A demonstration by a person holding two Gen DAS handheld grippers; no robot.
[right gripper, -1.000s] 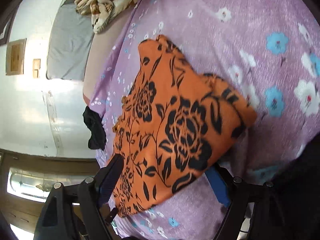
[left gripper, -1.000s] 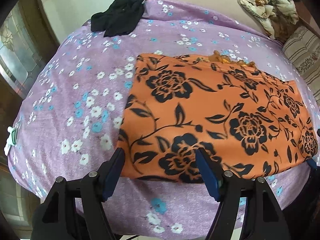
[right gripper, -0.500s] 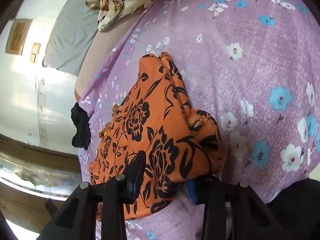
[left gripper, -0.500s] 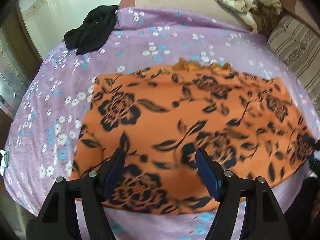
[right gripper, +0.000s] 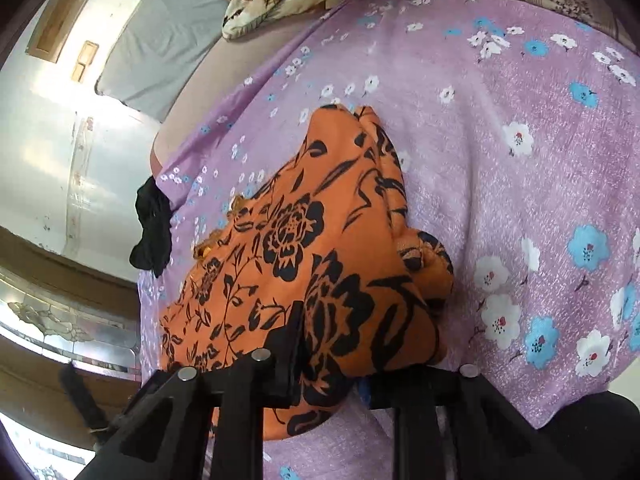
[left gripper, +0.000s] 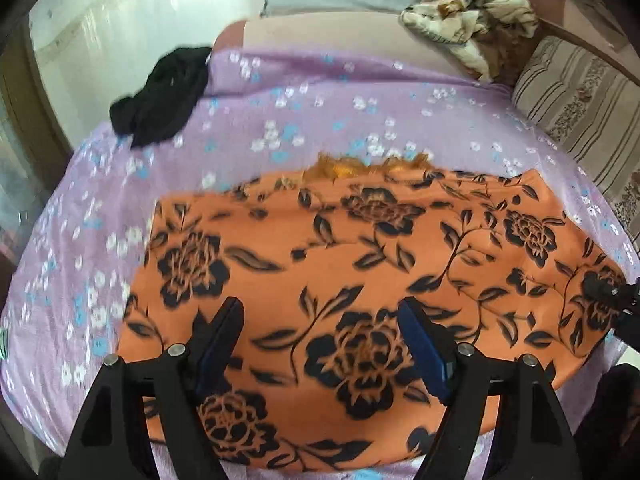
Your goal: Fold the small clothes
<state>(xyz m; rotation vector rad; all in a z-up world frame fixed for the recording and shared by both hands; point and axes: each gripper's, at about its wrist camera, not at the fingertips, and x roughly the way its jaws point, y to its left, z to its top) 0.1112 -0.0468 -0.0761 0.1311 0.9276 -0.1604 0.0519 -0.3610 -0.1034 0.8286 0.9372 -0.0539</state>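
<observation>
Daylight glares off the white wall (left gripper: 120, 32) beyond my left gripper (left gripper: 320, 344), washing it out. That view smears with motion blur, worst on the purple bedsheet (left gripper: 280, 120). Ahead of my right gripper (right gripper: 332, 356) the picture stays sharp. Fisheye bending and dark vignette ring both views.

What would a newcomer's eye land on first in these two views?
The orange garment with black flowers, spread over the purple floral bedsheet, fills both views. The right gripper is closing its jaws on a bunched edge of it, while the left gripper hovers above it with nothing between its jaws. A black garment lies at the sheet's far corner.
</observation>
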